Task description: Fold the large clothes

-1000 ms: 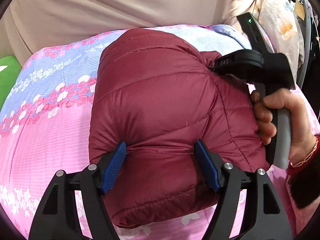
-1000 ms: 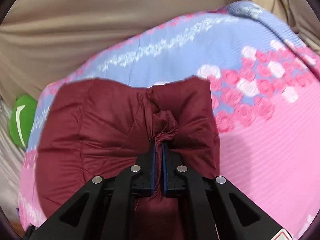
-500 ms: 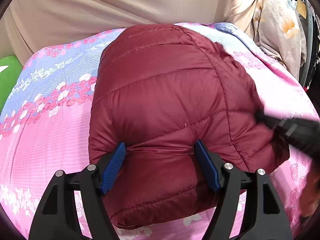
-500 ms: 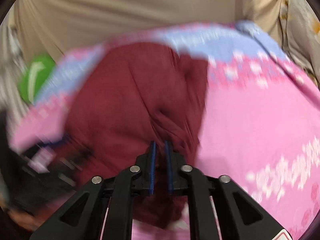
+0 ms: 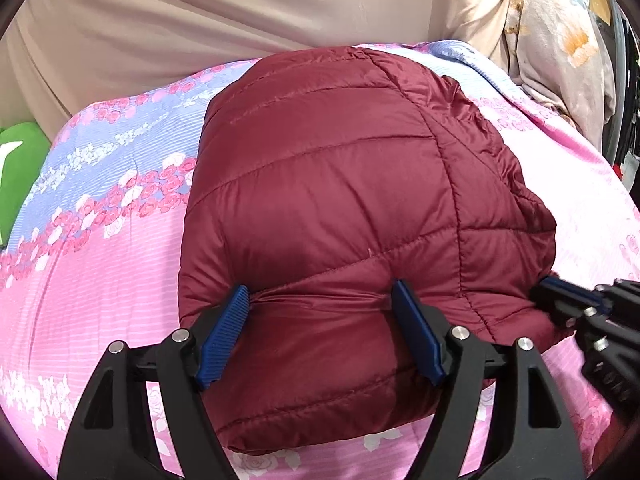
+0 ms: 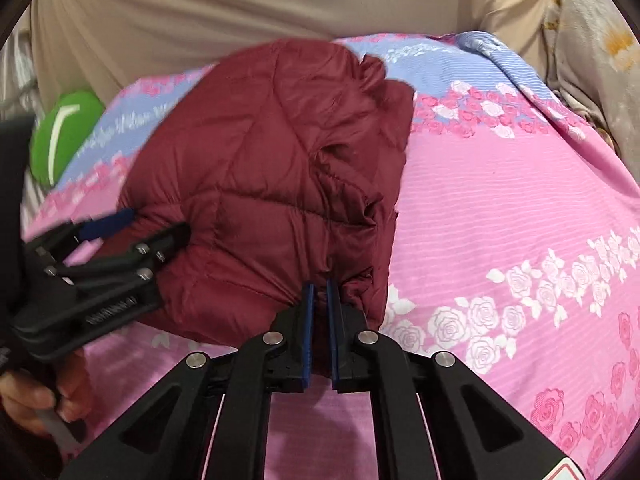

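Since a second ago, the right gripper (image 6: 319,286) has swung from the jacket's far right edge round to its near right corner, and the sleeve bunch it was pinching is now lying flat on the folded bundle. Its jaws have just been opening a little; they are standing a narrow slit apart, with a fold of the maroon fabric sitting between the blue pads, though whether the pads are pressing on it cannot be told.

The jacket (image 5: 340,200) is a quilted, glossy maroon puffer, folded into a plump rounded block with stitched channels running across it and a puckered seam down its right side. It is lying on a bedspread (image 5: 100,260) of ribbed pink cloth with a lilac band and printed roses.

The left gripper (image 5: 320,300) is staying put at the near edge, its jaws spread wide, ribbed blue pads pressing into the padding on either side of a puffed fold. A hand (image 6: 36,400) is gripping its handle. Beige fabric (image 5: 200,20) is hanging behind the bed, and a green cushion (image 6: 64,136) is lying at the left.
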A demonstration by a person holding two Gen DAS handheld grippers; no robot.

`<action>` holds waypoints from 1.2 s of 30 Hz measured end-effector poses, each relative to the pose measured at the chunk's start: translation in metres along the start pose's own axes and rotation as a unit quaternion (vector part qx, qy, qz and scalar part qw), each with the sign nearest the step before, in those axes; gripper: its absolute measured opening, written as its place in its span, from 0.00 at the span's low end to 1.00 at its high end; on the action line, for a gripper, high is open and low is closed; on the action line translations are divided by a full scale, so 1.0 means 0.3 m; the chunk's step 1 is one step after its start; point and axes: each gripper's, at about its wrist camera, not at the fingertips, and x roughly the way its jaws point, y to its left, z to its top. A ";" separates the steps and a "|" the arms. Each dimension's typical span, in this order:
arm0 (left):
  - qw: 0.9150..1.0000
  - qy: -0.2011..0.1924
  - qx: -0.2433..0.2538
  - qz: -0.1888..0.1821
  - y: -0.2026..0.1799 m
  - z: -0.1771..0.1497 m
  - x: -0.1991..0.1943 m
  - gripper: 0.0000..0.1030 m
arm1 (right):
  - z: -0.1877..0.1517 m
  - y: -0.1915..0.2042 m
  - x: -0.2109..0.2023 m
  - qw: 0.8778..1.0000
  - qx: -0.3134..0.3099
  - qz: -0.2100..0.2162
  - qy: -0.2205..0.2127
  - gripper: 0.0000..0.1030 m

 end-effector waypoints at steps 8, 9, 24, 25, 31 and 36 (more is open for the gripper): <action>0.999 -0.028 -0.033 -0.029 0.070 0.070 -0.098 0.70 | 0.198 -0.070 -0.073 0.997 0.046 0.018 -0.063 0.31; 0.998 -0.035 -0.033 -0.028 0.076 0.085 -0.109 0.70 | 0.229 -0.075 -0.060 0.997 0.046 0.018 -0.063 0.36; 1.000 -0.010 -0.005 -0.010 0.033 0.145 0.037 0.74 | 0.297 -0.095 0.210 0.998 0.059 -0.004 -0.010 0.02; 1.000 -0.011 0.001 -0.007 0.023 0.141 0.044 0.75 | 0.278 -0.081 0.251 0.999 0.048 -0.013 -0.002 0.02; 1.000 -0.009 0.008 0.013 0.014 0.128 0.064 0.75 | 0.270 -0.046 0.114 0.997 0.053 -0.039 -0.031 0.08; 1.000 -0.012 0.011 0.018 0.009 0.125 0.067 0.75 | 0.178 0.007 -0.049 0.997 0.033 -0.012 -0.063 0.08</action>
